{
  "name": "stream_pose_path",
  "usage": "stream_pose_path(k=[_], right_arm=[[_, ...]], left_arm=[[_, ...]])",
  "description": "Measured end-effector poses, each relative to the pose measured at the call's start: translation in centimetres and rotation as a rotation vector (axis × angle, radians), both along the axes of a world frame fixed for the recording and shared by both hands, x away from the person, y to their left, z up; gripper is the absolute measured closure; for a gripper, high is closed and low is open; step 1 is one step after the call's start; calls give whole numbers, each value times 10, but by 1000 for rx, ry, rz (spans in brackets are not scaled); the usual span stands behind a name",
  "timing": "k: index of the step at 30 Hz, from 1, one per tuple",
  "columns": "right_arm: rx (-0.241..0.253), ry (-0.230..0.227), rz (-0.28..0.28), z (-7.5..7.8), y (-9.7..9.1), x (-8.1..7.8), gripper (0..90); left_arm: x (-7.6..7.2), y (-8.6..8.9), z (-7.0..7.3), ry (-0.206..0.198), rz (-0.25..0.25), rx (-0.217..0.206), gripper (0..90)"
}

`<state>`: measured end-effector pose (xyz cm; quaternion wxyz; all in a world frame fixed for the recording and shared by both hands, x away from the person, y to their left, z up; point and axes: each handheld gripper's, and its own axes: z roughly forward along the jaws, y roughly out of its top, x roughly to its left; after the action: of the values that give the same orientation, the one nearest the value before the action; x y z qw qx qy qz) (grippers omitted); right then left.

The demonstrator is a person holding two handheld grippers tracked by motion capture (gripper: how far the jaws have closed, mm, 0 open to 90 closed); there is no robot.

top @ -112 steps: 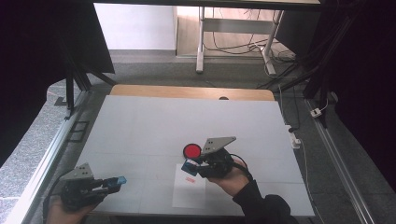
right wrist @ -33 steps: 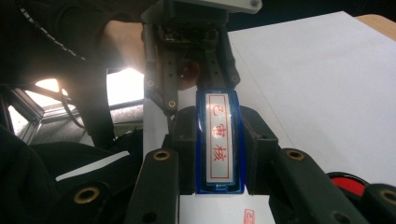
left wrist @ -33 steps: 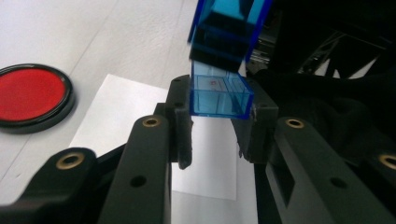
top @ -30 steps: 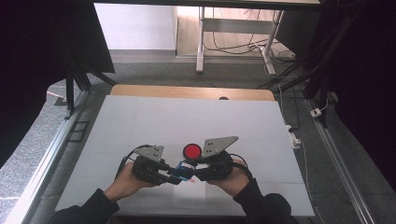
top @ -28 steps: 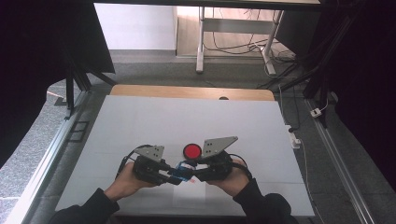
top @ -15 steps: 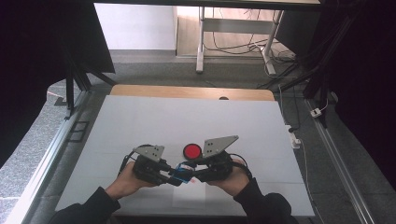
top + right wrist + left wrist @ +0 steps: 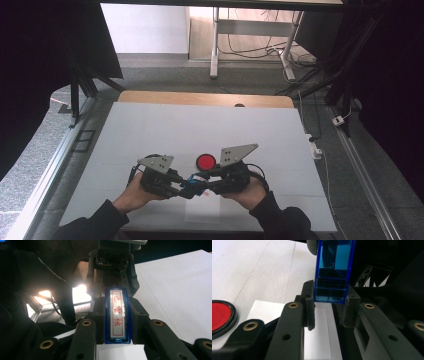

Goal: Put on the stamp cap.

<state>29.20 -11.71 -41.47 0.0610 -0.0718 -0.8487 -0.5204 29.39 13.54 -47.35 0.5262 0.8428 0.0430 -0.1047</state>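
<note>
Blue stamp (image 7: 194, 183) clamped by both left hand-held gripper (image 7: 176, 187) and right hand-held gripper (image 7: 206, 186) near worktop (image 7: 150, 125) front edge; uneven pull could twist it loose.

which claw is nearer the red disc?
Right. The right claw sits just below and right of the red disc; the left claw is farther, lower left. Both clamp the blue stamp.

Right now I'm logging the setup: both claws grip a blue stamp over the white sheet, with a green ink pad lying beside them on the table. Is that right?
Not quite: the ink pad is red, not green, as the high view shows. The rest stands: the left claw and the right claw both grip the blue stamp over the white sheet on the table.
</note>
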Motion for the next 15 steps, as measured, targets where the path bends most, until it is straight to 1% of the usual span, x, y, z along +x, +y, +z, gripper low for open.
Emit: stream_pose_path(k=[3, 7, 9, 11, 15], right_arm=[[-14, -16, -7, 0, 1, -1, 712], [-36, -35, -11, 0, 2, -2, 712], [-45, -45, -18, 0, 1, -2, 712], [-41, -43, -25, 1, 1, -2, 712], [-45, -53, -36, 0, 0, -2, 712]], left_arm=[[0, -1, 0, 15, 13, 17, 687], [-1, -2, -1, 12, 29, 39, 665], [-1, -3, -1, 15, 41, 51, 626], [-2, -3, -1, 14, 53, 63, 605], [-5, -1, 1, 11, 92, 87, 554]])
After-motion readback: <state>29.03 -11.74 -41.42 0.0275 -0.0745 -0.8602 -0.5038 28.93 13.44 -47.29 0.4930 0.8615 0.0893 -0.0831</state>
